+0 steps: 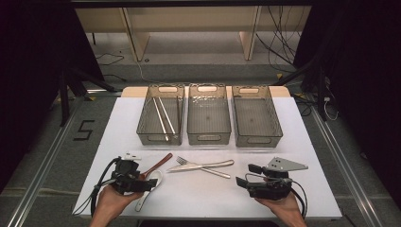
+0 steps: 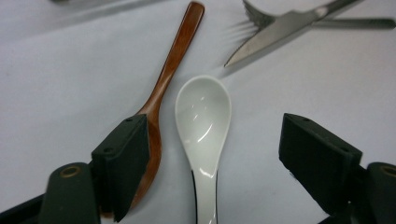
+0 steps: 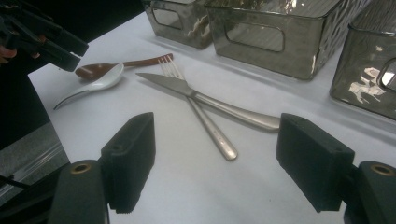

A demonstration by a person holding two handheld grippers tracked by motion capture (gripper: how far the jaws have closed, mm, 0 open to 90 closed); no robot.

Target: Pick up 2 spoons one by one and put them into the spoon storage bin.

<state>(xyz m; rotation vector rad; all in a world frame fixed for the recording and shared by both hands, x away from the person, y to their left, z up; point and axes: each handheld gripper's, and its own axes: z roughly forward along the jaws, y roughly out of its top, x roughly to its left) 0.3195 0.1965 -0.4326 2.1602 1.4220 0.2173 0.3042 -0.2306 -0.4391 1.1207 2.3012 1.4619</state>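
Dim surroundings, soft overhead light

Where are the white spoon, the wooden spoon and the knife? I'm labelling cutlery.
white spoon [image 2: 203,109]: left gripper view, on its bowl.
wooden spoon [image 2: 173,58]: left gripper view, on its handle.
knife [image 3: 166,82]: right gripper view, on its blade.
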